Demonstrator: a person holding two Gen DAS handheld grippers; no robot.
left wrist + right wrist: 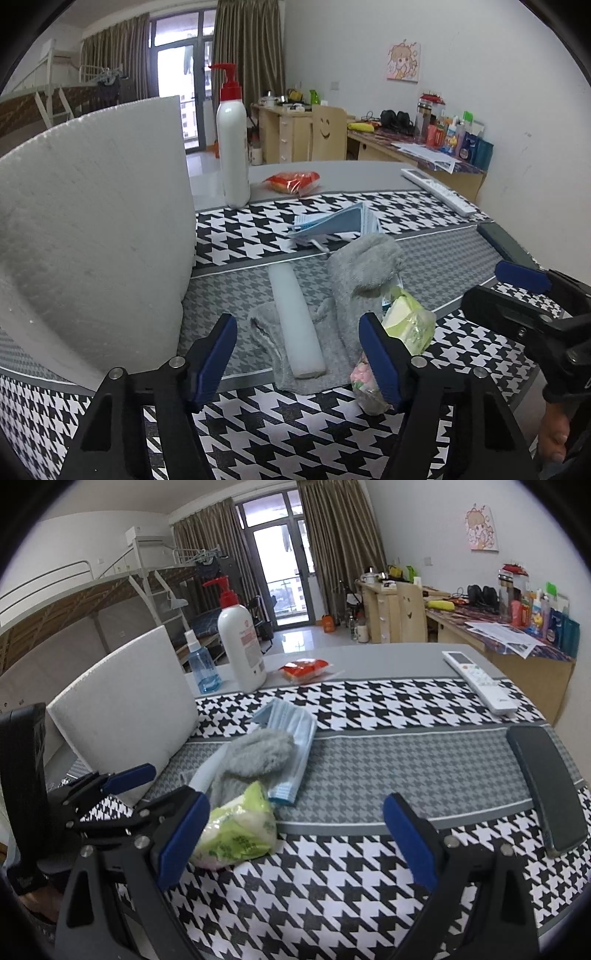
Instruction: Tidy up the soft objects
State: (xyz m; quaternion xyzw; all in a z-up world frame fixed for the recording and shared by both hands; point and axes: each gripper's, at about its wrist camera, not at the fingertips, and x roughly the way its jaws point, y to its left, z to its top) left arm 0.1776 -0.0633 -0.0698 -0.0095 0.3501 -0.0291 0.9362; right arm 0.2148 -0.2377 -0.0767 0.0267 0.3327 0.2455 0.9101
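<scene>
Left gripper (297, 350) fingers spread, low centre of frame, straddling white foam tube (297, 321) lying on grey sock (354, 280), no pinch. Green tissue pack (408, 325) just beside right finger. Right gripper (295, 834) fingers spread wide, nothing between; tissue pack beside left finger. Blue masks (291, 738) behind, on checkered surface (332, 886).

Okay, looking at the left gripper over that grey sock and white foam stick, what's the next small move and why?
Probably ease the left gripper down a little more and close on the white foam stick. Its fingers are apart and the stick lies between them on the grey sock, not yet pinched. The green tissue pack sits right against one finger, so keep clear of it.
</scene>
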